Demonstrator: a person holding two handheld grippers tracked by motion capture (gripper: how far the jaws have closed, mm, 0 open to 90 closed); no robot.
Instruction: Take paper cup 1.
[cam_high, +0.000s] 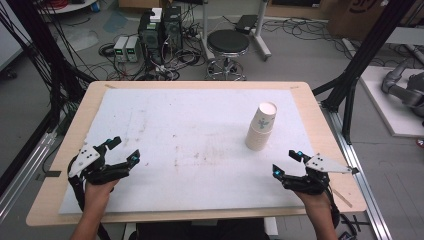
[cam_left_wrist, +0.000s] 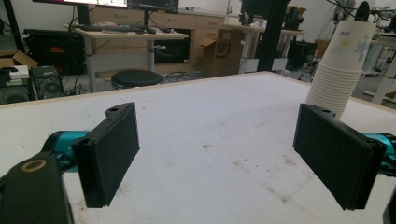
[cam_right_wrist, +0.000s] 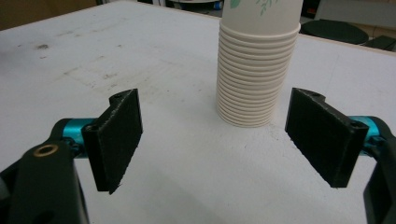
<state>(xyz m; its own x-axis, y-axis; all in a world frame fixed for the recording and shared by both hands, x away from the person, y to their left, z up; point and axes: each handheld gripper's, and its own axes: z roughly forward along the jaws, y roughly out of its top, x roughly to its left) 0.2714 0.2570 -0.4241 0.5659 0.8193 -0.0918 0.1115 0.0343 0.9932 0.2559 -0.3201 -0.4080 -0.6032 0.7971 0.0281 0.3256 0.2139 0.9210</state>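
Note:
A tall stack of nested white paper cups (cam_high: 261, 127) stands upright on the white mat, right of centre. My right gripper (cam_high: 286, 163) hovers near the front right of the mat, open and empty, a short way in front of the stack. In the right gripper view the paper cups (cam_right_wrist: 254, 70) rise just beyond the wide-apart jaws of that gripper (cam_right_wrist: 224, 140). My left gripper (cam_high: 125, 151) sits at the front left, open with nothing between its jaws. In the left gripper view the cups (cam_left_wrist: 341, 65) stand far off at the right, beyond this gripper (cam_left_wrist: 229, 158).
The white mat (cam_high: 190, 145) covers a wooden table (cam_high: 65, 140) and carries faint brown stains near its middle. Beyond the far edge stand a black stool (cam_high: 227, 47), computer boxes (cam_high: 160, 32) and loose cables. Black frame posts (cam_high: 360, 60) rise at the right.

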